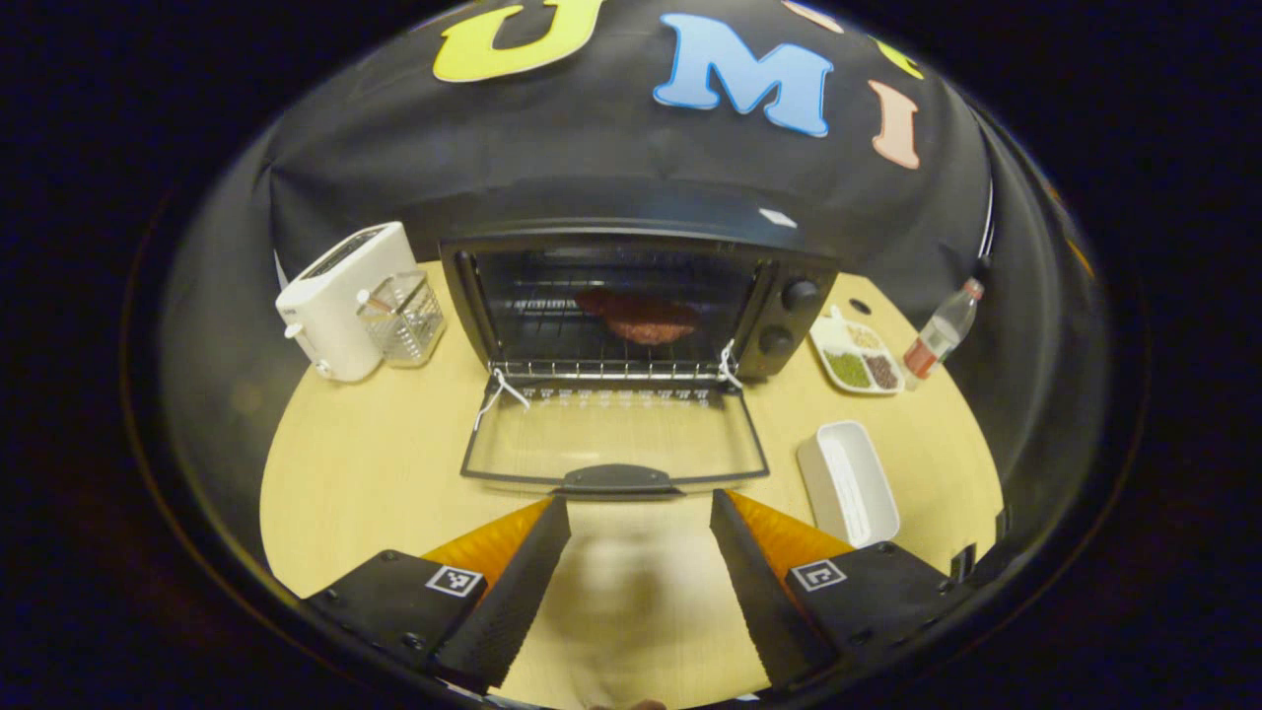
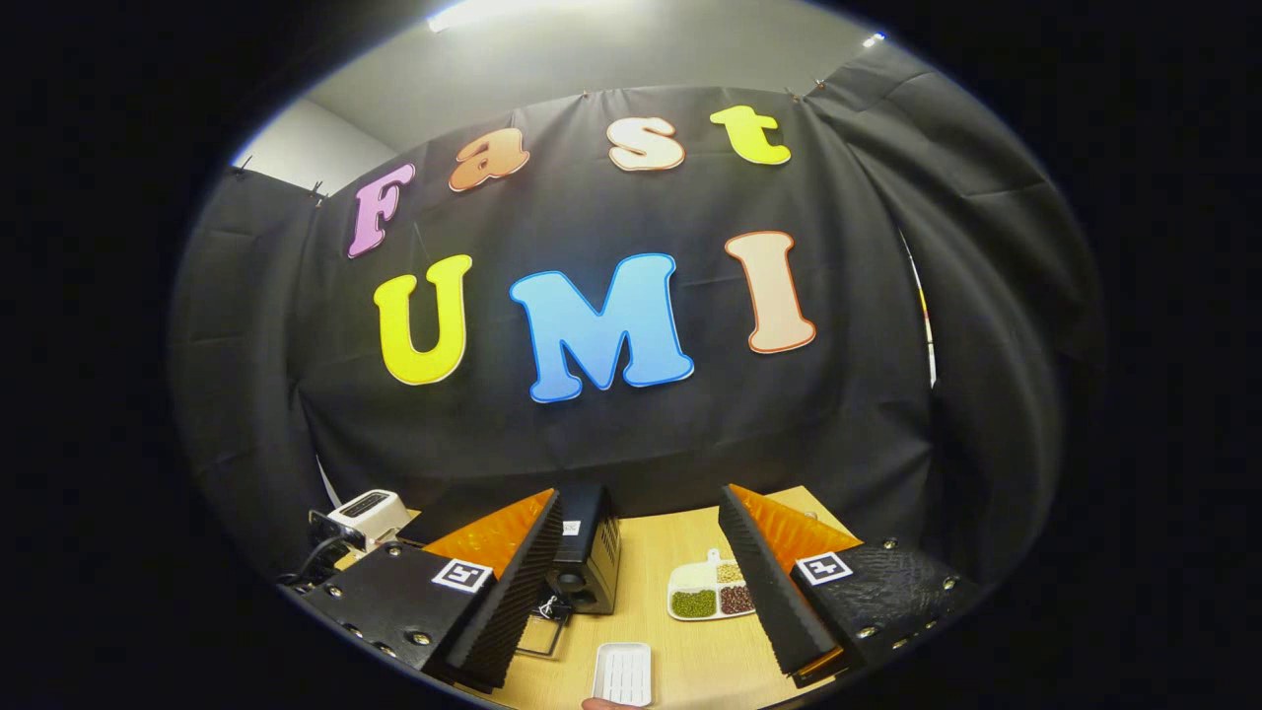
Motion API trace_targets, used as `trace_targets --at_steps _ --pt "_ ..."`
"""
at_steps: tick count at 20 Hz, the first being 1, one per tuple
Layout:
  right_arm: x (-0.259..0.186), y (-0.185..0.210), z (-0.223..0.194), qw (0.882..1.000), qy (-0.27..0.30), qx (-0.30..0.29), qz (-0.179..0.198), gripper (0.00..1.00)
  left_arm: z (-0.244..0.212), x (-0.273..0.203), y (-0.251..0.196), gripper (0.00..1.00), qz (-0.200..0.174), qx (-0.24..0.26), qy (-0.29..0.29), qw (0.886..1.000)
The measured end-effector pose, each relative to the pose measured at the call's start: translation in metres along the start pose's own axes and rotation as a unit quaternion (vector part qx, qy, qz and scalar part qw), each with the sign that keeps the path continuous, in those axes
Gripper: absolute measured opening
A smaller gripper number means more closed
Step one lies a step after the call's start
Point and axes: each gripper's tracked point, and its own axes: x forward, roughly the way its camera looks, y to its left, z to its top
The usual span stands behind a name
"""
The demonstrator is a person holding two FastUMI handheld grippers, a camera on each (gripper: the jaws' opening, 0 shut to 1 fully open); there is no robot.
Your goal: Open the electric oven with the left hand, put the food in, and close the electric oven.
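The electric oven [image 1: 631, 296] stands at the centre of the left gripper view on the pale wooden table [image 1: 375, 473]. Its glass door [image 1: 616, 444] is folded fully down, lying flat toward the camera, handle [image 1: 616, 479] at the near edge. The food [image 1: 641, 318], a reddish-brown piece, rests on the wire rack inside, right of centre. The left gripper [image 1: 639, 508] sits at the bottom of that frame with its fingers spread apart and empty, tips just short of the door handle.

The left gripper view also shows a white toaster [image 1: 340, 301] and a clear container [image 1: 402, 318] at left, and a bottle [image 1: 942, 330] at right.

The right gripper view sees the oven [image 2: 587, 557] from its side at lower centre, with a sectioned dish of beans [image 2: 712, 594] and a white tray [image 2: 623, 673] nearby. The right gripper [image 2: 639, 513] is spread open, holding nothing.
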Motion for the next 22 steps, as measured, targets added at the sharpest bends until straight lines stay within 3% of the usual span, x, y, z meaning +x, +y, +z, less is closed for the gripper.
trace_targets --at_steps 3,4,10,11,13,22 --pt "-0.002 -0.004 -0.005 1.000 0.005 0.003 -0.007 0.88 -0.024 0.021 0.009 1.00 0.014 0.003 0.051 0.999" --pt "-0.004 -0.005 -0.006 1.000 0.007 0.002 -0.010 0.96 -0.028 0.027 0.011 0.98 0.018 0.005 0.064 0.998" --pt "-0.002 -0.013 -0.006 1.000 0.010 -0.004 -0.028 0.96 -0.040 0.061 0.021 0.94 0.017 0.005 0.127 0.992" --pt "-0.003 -0.015 -0.005 0.999 0.010 -0.004 -0.031 0.96 -0.041 0.065 0.021 1.00 0.015 0.003 0.134 0.991" --pt "-0.005 -0.018 -0.005 0.999 0.010 -0.003 -0.036 0.96 -0.044 0.073 0.023 0.94 0.015 0.000 0.149 0.989" --pt "-0.007 -0.020 -0.005 0.999 0.012 0.003 -0.044 0.96 -0.046 0.100 0.028 1.00 0.023 0.008 0.189 0.982"
